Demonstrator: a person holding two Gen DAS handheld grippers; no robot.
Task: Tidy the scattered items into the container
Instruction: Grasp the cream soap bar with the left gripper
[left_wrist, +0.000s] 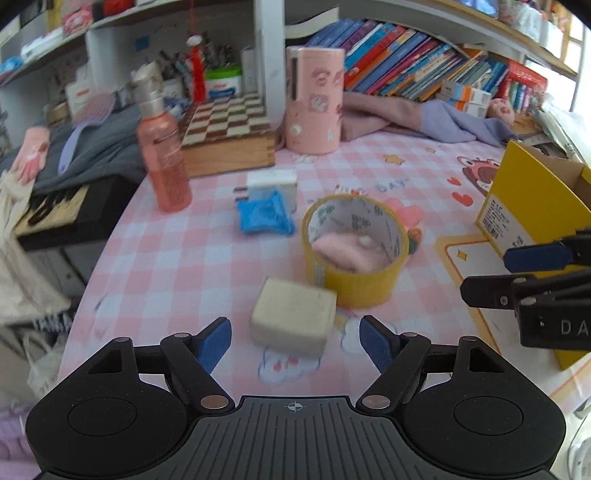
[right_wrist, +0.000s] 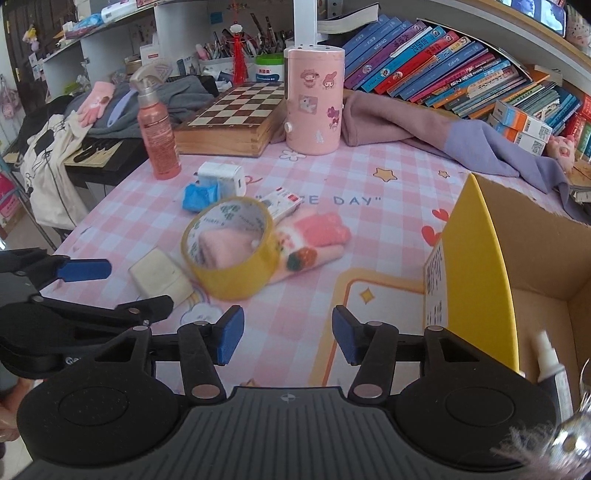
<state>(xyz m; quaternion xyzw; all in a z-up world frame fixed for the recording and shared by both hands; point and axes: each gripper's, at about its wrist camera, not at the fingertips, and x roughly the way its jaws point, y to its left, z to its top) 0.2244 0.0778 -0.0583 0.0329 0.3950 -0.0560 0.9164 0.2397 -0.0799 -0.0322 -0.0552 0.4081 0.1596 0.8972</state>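
Blue-padded fingers of the left gripper (left_wrist: 295, 341) are spread wide with nothing pinched; a cream block (left_wrist: 293, 320) lies just ahead between them, its long axis slanting away to the right. The right gripper (right_wrist: 288, 339) is likewise parted and empty over bare desk (right_wrist: 295, 258). Beyond the block, a yellow tape roll (left_wrist: 354, 251) stands tilted on a pink glove (right_wrist: 314, 240). To the right gripper's right, the yellow box (right_wrist: 476, 266) holds little: a small white bottle (right_wrist: 550, 360) is seen inside. Most items are judged still to be gathered.
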